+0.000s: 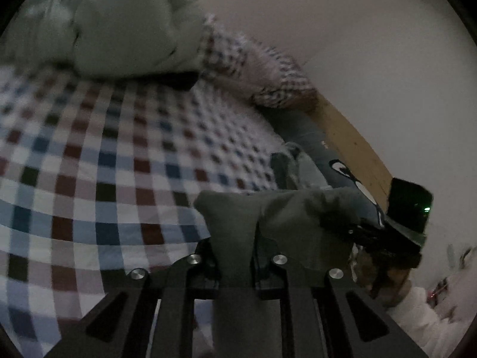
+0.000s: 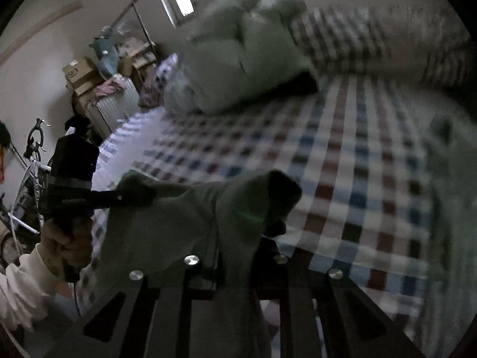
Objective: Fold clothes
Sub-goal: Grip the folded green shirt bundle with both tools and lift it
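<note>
A grey-green garment (image 1: pixel 286 217) is stretched between both grippers above the checked bed sheet (image 1: pixel 98 149). My left gripper (image 1: pixel 235 256) is shut on one edge of it; the cloth runs between the fingers and hangs down. My right gripper (image 2: pixel 238 253) is shut on the other edge of the same garment (image 2: pixel 179 223). The right gripper also shows in the left wrist view (image 1: pixel 384 238), held by a hand, close on the right. The left gripper shows in the right wrist view (image 2: pixel 89 197) at the left, shut on the cloth.
A pale green duvet (image 1: pixel 119 21) and a checked pillow (image 1: pixel 256 65) lie at the head of the bed. Other clothes (image 1: pixel 313 155) lie along the wooden bed edge (image 1: pixel 354 146) by the wall. A radiator (image 2: pixel 116 104), boxes (image 2: pixel 80 74) and a bicycle (image 2: pixel 29 173) stand beyond the bed.
</note>
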Available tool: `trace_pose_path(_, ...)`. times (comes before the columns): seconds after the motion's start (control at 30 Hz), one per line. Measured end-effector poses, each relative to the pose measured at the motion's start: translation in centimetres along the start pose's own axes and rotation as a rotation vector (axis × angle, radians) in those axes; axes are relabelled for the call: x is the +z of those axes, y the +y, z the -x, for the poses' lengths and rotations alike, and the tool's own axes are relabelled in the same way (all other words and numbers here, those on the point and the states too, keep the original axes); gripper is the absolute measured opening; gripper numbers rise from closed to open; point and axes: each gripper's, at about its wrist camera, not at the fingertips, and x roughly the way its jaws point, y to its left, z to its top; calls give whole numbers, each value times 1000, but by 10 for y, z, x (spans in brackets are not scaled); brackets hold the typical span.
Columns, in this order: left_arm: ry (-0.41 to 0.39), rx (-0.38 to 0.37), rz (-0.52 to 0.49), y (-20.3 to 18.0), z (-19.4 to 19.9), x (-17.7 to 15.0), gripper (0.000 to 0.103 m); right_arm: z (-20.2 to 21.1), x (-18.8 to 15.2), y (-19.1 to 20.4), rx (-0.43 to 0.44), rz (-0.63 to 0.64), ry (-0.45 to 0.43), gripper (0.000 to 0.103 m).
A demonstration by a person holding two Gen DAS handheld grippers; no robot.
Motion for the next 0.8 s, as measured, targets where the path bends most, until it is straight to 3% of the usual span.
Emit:
trace_pose_path(0.17,-91,37,-147,-60,38,-14,13,65,-16,45,-115,66,-92,15)
trace_pose_path(0.33,-190,55,-240,-118,83,-55,12,123,-44,81,-192,88,-171,15)
trace_pose_path(0.53,-237,65,-281,-179,135,-92,12,189,-76,117,-264,67,-269,14)
trace_pose_path(0.8,-292,47,-353,-257,175,-101,11,278,-96,162,-306,103,-369,14)
